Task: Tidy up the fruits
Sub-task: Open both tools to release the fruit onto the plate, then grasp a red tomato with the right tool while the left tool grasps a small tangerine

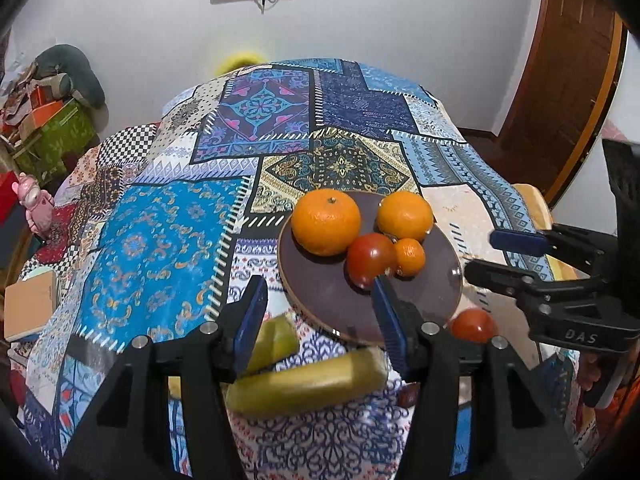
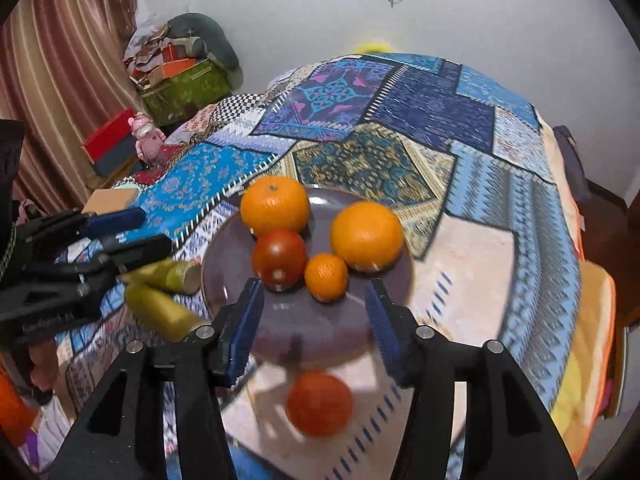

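Note:
A dark round plate (image 1: 332, 300) (image 2: 320, 320) holds two large oranges (image 1: 326, 222) (image 2: 366, 236), a small orange (image 1: 410, 257) (image 2: 326, 277) and a red tomato (image 1: 370, 258) (image 2: 279, 255). A second tomato (image 1: 472, 325) (image 2: 319, 404) lies on the cloth beside the plate's near rim. Two yellow-green bananas (image 1: 308, 380) (image 2: 160, 304) lie left of the plate. My left gripper (image 1: 320, 292) is open and empty above the bananas. My right gripper (image 2: 314, 296) is open and empty above the loose tomato.
A patchwork tablecloth (image 1: 168, 232) covers the table. A cardboard box (image 1: 30, 304) sits at the left edge. A pink toy (image 1: 34, 204) and stacked boxes (image 2: 180, 80) stand beyond the table's left. A wooden door (image 1: 560, 80) is at right.

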Demonstrator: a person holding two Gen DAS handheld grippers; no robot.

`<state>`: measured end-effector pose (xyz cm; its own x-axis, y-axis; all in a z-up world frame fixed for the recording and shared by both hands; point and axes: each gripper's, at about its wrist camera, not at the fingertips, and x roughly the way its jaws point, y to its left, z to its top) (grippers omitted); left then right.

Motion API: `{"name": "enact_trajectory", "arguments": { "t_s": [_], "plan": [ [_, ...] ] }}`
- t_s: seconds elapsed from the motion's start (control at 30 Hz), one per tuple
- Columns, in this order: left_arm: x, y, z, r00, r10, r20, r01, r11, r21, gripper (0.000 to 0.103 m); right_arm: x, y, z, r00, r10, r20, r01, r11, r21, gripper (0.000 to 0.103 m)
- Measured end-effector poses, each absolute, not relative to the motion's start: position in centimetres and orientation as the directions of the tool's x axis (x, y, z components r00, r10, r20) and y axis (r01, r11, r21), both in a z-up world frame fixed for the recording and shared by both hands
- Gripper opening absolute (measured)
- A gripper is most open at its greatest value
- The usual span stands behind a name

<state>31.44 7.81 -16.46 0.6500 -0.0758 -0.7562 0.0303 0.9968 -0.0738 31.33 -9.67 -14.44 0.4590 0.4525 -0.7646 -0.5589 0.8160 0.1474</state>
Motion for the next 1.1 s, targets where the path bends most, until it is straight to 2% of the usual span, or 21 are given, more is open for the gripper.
{"name": "enact_trajectory", "arguments": {
  "t_s": [0.1, 0.57, 0.6, 0.63, 0.7, 1.1],
  "plan": [
    [30.5, 7.7, -16.8, 0.644, -0.081, -0.761, 0.032, 0.996, -0.079, 0.056, 30.4, -10.6, -15.3, 0.453, 0.434, -0.779, -0.55, 0.824, 0.139, 0.055],
    [29.2, 5.6, -19.2, 0.583, -0.129, -0.802, 0.06, 0.991, -0.116, 0.058, 29.7, -10.7, -20.7, 0.338, 0.407, -0.849, -0.529, 0.828, 0.187, 0.055],
    [29.0, 5.3, -19.3, 0.579, -0.133, -0.805, 0.063, 0.991, -0.119, 0.058, 29.7, -10.8, -20.9, 0.33, 0.41, -0.85, -0.528, 0.827, 0.193, 0.054],
    [28.9, 5.1, -19.4, 0.575, -0.136, -0.806, 0.067, 0.991, -0.119, 0.058, 29.7, -10.8, -21.0, 0.324, 0.414, -0.851, -0.526, 0.826, 0.201, 0.049],
    [28.7, 4.6, -19.5, 0.568, -0.14, -0.811, 0.076, 0.99, -0.117, 0.058, 29.5, -11.1, -21.1, 0.313, 0.428, -0.848, -0.526, 0.821, 0.221, 0.044],
    [25.8, -0.3, -18.8, 0.535, -0.194, -0.822, 0.158, 0.979, -0.128, 0.062, 25.3, -15.9, -18.0, 0.409, 0.423, -0.809, -0.47, 0.857, 0.21, 0.044]
  ]
}}
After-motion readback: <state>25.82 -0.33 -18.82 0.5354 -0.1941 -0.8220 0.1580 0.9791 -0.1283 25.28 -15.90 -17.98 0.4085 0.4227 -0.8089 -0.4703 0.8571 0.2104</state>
